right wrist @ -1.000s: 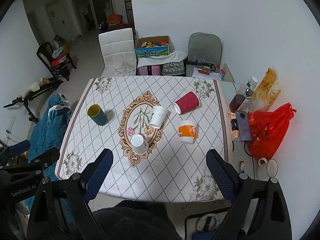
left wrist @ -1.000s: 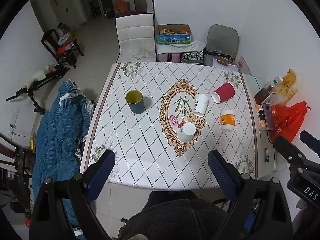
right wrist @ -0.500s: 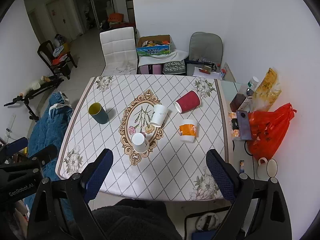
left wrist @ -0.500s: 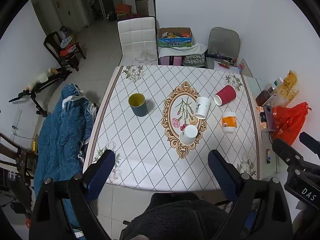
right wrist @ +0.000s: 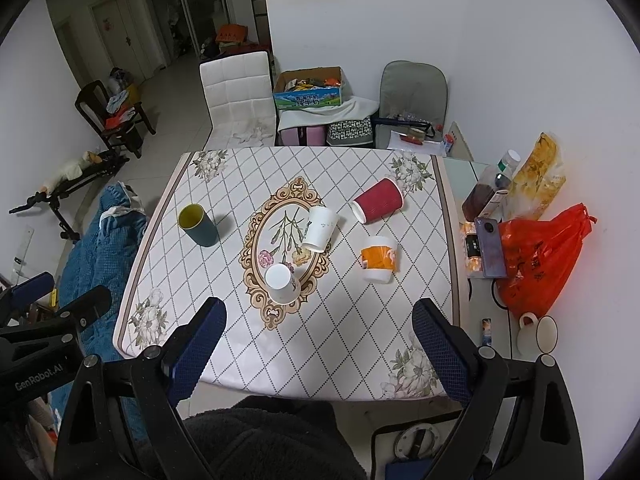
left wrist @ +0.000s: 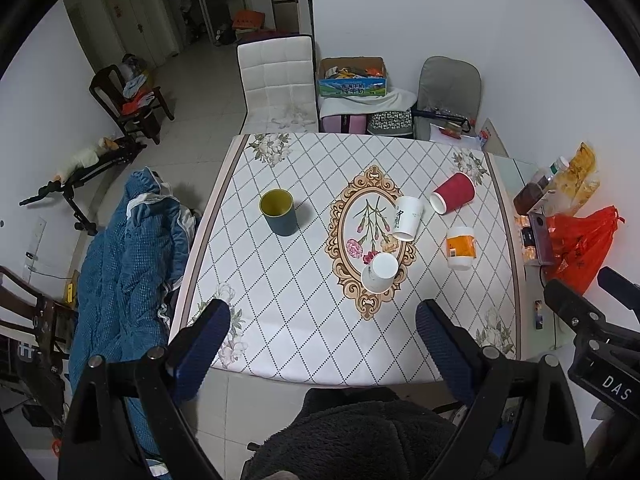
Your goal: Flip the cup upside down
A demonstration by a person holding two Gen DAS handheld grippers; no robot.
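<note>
The dark teal cup (left wrist: 279,213) with the yellow inside stands upright, mouth up, on the counter (left wrist: 304,344), ahead of the left tool (left wrist: 322,326) and off to that tool's left, alone on its side of the patterned cloth. From the right tool (right wrist: 319,326) it (right wrist: 198,225) sits farther left still, beyond the left fingertip.

Straight ahead of both tools, on the ornate oval (left wrist: 370,236) in the cloth's middle, a small white cup (left wrist: 380,272) rests mouth down, tilted a little. Just beyond it a taller white cup (left wrist: 407,217) with dark lettering stands mouth down as well. Ahead and to the right of the left tool, a red ribbed cup (left wrist: 453,198) lies on its side, its open end facing the white one, and nearer, an orange-and-white cup (left wrist: 461,247) stands inverted.

Both tools hang above the counter's near edge with their blue-padded fingers (left wrist: 202,346) spread wide apart, holding nothing. The right tool's fingers (right wrist: 440,350) frame the counter the same way.

Past the counter's right edge a red plastic bag (right wrist: 544,256), a phone (right wrist: 490,246) and a bottle (right wrist: 486,192) crowd a side ledge. A blue quilt (left wrist: 120,272) is heaped on the floor to the left, and a white chair (left wrist: 276,76) stands at the far side.
</note>
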